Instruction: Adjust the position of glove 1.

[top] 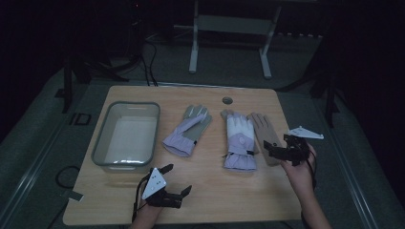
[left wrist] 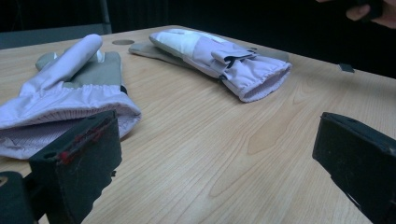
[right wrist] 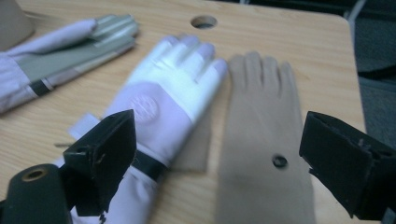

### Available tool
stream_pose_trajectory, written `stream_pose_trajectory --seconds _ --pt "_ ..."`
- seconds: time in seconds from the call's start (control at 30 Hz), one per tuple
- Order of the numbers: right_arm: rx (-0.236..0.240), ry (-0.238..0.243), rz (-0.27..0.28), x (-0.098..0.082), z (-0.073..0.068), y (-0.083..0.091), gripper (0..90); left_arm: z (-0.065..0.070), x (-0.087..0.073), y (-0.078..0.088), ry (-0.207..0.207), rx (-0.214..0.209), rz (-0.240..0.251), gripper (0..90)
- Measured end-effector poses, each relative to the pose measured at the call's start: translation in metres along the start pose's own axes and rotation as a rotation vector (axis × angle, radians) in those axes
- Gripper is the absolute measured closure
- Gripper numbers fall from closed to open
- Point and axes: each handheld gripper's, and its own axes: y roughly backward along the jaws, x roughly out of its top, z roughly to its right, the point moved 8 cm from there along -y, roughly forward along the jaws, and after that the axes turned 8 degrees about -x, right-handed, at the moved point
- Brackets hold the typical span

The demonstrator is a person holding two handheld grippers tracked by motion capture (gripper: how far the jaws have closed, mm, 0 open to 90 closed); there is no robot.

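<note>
The right gripper (top: 276,148) hovers with its jaws spread wide over the cuff end of the flat tan suede glove (top: 265,135), which lies palm-down at the right side of the pale wooden bench (top: 215,191), touching and partly tucked under the white-and-lilac padded ski glove (top: 239,139). The step in hand looks like a pick of that tan glove. To do it well, the jaws should come down near the cuff, clear of the padded glove's edge, so that only the thin suede is pinched; a bite too far left would catch both gloves. Since the tan glove lies flat, one jaw probably has to slide under its edge, or bunch the material, before closing.

The left gripper (top: 177,180) rests low at the near edge of the bench, jaws also spread and holding nothing, pointed toward the open cuff of the grey-palmed lilac glove (top: 187,131), which lies apart from the other two.

The clear rectangular plastic bin (top: 127,136) stands at the left of the bench, beside the lilac glove but not touching it. It appears empty, and likely receives the gloves.
</note>
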Motion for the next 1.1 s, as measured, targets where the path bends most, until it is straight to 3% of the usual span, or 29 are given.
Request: stream_pose_trajectory --seconds 0.27,0.33,0.47,0.8,0.9,1.1 --pt "0.026 0.059 -0.012 0.022 -0.025 -0.011 14.3 0.0 0.0 0.0 0.002 -0.005 0.0 1.3" --pt "0.023 0.09 -0.002 0.027 -0.032 -0.013 18.7 0.0 0.0 0.0 0.002 -0.01 -0.002 1.3" --pt "0.05 0.139 0.007 0.038 -0.05 -0.017 19.2 0.0 0.0 0.0 0.006 -0.015 0.0 1.3" --pt "0.151 0.175 -0.003 0.06 -0.096 -0.033 19.6 0.0 0.0 0.0 0.004 -0.008 0.004 1.4" --pt "0.163 0.171 -0.02 0.062 -0.102 -0.037 19.0 0.0 0.0 0.001 0.007 -0.011 0.006 1.4" --pt "0.187 0.224 -0.052 0.067 -0.128 -0.054 21.8 0.0 0.0 0.0 0.002 -0.012 0.002 1.4"
